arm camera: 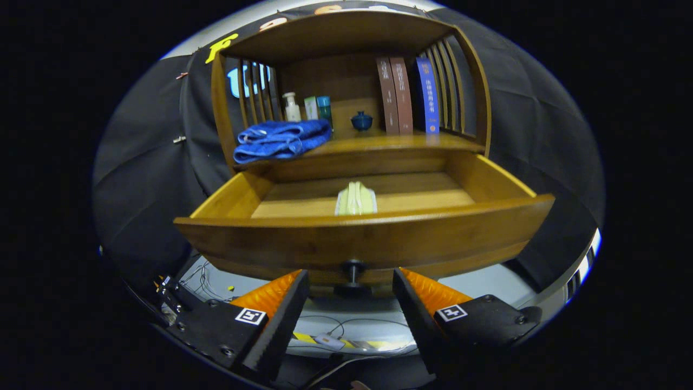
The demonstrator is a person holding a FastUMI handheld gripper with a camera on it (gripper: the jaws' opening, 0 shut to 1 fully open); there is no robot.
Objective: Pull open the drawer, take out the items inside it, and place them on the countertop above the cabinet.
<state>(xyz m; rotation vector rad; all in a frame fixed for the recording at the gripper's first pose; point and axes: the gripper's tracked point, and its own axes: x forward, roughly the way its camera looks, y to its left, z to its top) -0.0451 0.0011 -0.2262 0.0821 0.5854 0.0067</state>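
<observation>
Wooden drawer (363, 238) open — tongs (351, 284) spread.

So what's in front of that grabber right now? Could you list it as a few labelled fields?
drawer: pulled open
knob: between the fingers, untouched
gripper: open
in drawer: pale folded item
countertop: blue towel, bottles, small blue lidded pot, three books

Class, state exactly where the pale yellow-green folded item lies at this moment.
In the gripper view, the pale yellow-green folded item lies mid-floor in the open wooden drawer, just behind its front panel, beyond the open gripper flanking the dark round knob.
</observation>
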